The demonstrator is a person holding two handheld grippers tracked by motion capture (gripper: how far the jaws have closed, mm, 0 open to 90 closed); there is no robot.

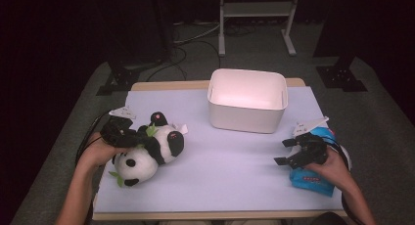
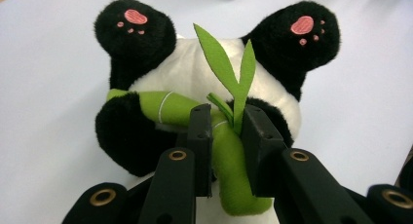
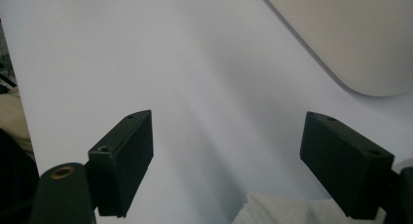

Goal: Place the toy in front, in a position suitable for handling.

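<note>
A black and white plush panda (image 1: pixel 149 149) lies on its back at the left of the table, holding a green felt bamboo stalk (image 2: pixel 229 160) with two leaves. My left gripper (image 1: pixel 131 137) reaches in from the panda's left. In the left gripper view the panda (image 2: pixel 195 73) fills the middle and my left gripper (image 2: pixel 227 131) is shut on the bamboo stalk, one pad on each side of it. My right gripper (image 1: pixel 286 151) rests at the right of the table, pointing left. Its jaws stand wide apart over bare table with nothing between them, as my right gripper (image 3: pixel 226 158) shows.
A white plastic bin (image 1: pixel 247 100) stands at the back middle of the pale blue table cover (image 1: pixel 220 161); its wall (image 3: pixel 350 34) shows at upper right in the right gripper view. A blue packet (image 1: pixel 313 178) lies under the right hand. Stands and cables sit on the floor behind.
</note>
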